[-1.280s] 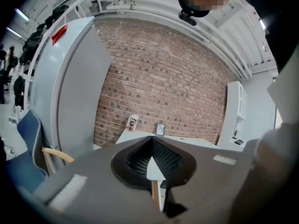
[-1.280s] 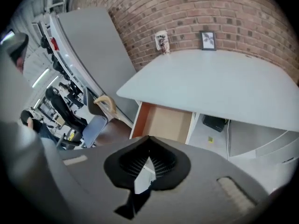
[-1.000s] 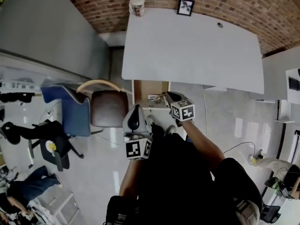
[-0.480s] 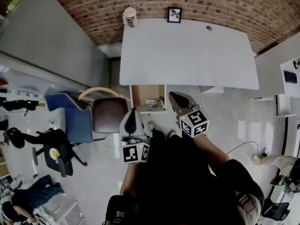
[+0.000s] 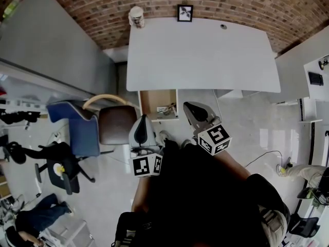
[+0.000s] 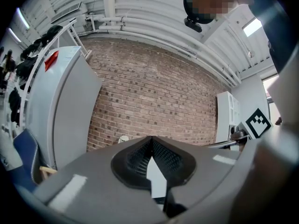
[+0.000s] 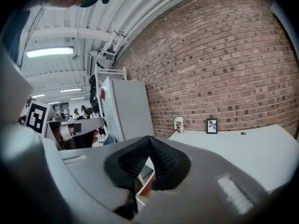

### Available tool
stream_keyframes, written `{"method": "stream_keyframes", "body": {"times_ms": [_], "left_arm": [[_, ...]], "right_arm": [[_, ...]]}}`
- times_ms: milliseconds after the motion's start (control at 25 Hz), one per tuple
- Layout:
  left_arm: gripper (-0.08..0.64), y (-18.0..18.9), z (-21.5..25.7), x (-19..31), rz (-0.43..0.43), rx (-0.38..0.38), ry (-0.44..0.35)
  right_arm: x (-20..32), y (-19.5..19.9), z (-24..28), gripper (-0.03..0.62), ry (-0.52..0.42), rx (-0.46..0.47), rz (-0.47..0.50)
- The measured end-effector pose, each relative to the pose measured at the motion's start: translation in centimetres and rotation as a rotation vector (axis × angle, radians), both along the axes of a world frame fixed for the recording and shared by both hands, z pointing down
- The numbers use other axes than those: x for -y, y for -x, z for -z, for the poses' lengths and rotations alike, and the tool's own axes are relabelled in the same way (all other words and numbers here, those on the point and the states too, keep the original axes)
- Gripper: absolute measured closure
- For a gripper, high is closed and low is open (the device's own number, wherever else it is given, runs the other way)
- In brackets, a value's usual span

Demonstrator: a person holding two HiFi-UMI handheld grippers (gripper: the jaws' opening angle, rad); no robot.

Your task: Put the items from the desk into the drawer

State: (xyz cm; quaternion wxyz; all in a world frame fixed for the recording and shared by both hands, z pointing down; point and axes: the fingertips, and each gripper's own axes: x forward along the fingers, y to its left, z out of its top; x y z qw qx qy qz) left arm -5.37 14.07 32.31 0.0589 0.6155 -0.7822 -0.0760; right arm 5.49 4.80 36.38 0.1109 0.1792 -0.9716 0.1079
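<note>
The white desk (image 5: 200,53) carries a pale cup (image 5: 136,15) and a small framed picture (image 5: 185,12) along its far edge. Under its near left corner a wooden drawer (image 5: 152,101) stands pulled out, with small items (image 5: 165,108) lying in it. My right gripper (image 5: 189,107) hangs shut and empty just right of the drawer. My left gripper (image 5: 143,121) is shut and empty near the drawer's front left corner. The right gripper view looks past shut jaws (image 7: 149,139) at the desk (image 7: 233,146), the cup (image 7: 179,123) and the picture (image 7: 211,126). In the left gripper view the jaws (image 6: 150,139) meet before a brick wall.
A brown chair (image 5: 117,125) stands left of the drawer, a blue chair (image 5: 77,125) beyond it. A tall grey cabinet (image 5: 51,40) fills the left side. White shelving (image 5: 313,71) stands at the right. A cable hole (image 5: 223,27) marks the desk top.
My right gripper has lifted up out of the drawer and drawn back toward me, still shut. The left gripper has risen a little.
</note>
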Motion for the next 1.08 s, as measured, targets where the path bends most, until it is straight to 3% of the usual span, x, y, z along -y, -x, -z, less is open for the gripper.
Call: {"method": "stream_keyframes", "body": {"times_ms": [1080], "left_arm": [[0.540,-1.6,-0.3,-1.6,0.016,0.004,0.009]], "right_arm": [[-0.9,-1.5,-0.2,0.589,0.004,0.011,0.015]]}}
